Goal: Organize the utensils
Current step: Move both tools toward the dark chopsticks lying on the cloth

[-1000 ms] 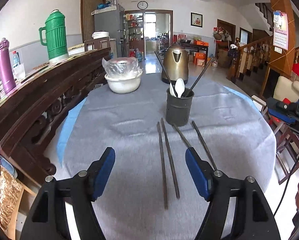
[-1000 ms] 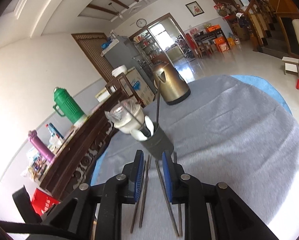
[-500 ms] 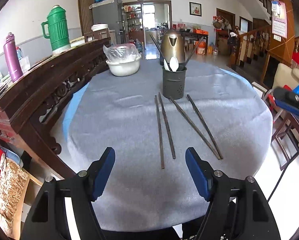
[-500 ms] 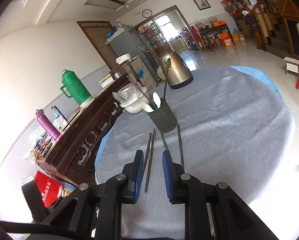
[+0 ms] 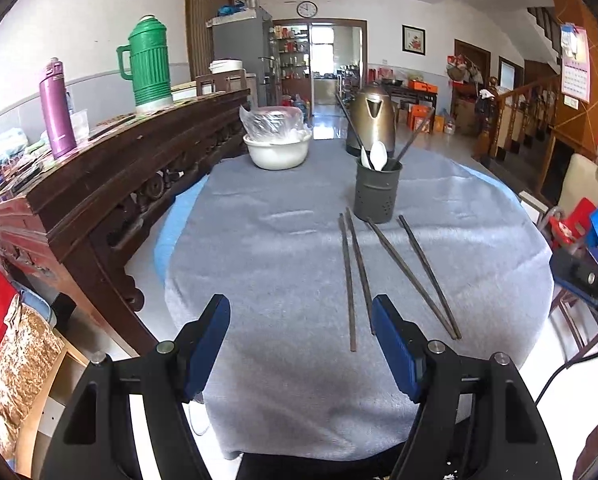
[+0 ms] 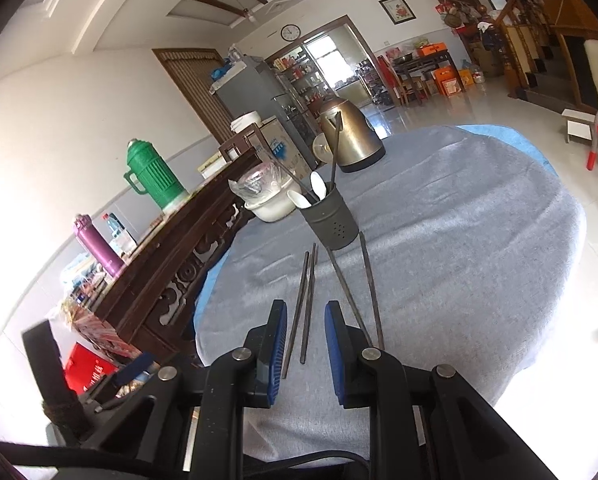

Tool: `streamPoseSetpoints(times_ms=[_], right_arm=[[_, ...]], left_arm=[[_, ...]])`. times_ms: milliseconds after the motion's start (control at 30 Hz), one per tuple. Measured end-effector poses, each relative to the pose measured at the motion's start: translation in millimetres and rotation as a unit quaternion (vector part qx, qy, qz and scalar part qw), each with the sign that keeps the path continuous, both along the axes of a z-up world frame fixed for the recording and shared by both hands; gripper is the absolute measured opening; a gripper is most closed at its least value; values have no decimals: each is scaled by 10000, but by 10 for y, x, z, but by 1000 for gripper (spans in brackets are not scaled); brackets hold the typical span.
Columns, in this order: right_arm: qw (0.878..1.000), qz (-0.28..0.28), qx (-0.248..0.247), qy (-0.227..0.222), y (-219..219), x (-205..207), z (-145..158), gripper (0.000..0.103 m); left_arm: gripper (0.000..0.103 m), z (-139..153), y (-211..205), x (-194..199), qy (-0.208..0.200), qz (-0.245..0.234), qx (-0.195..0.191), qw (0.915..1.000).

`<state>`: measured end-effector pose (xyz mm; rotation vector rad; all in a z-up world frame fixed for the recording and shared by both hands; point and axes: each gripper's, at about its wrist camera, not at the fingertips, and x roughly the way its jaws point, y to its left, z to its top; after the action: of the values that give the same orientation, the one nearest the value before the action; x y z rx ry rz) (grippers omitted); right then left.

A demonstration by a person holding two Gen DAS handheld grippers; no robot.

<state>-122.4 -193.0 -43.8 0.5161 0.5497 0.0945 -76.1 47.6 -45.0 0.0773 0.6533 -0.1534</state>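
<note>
A dark perforated utensil holder stands on the grey-clothed round table with white spoons and dark chopsticks in it. Several dark chopsticks lie in front of it: one pair to the left, another pair to the right. My left gripper is open and empty above the table's near edge. My right gripper is partly open and empty, above the near ends of the left pair.
A white bowl with a plastic-wrapped dish and a bronze kettle stand at the table's far side. A dark wooden sideboard with a green thermos and a purple flask runs along the left.
Both grippers have pulled back from the holder toward the table's near edge. The right gripper's jaws have opened a little wider. The chopsticks on the cloth have not moved.
</note>
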Motion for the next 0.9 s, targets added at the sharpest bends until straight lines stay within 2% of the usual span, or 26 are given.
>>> streamPoseSetpoints(times_ms=[433,567,900], right_arm=[[9989,191,-264,333,191,99,-152,22],[9976,295,-286,561,236,243,-275,26],[9940,208,-9,1076,-36,658,-569,26]], left_arm=[[74,18,74,-4,-175,92,11,9998],[74,-48,92,70,-278,126,154,9994],[74,-538,265,505,685,360,-17,9970]])
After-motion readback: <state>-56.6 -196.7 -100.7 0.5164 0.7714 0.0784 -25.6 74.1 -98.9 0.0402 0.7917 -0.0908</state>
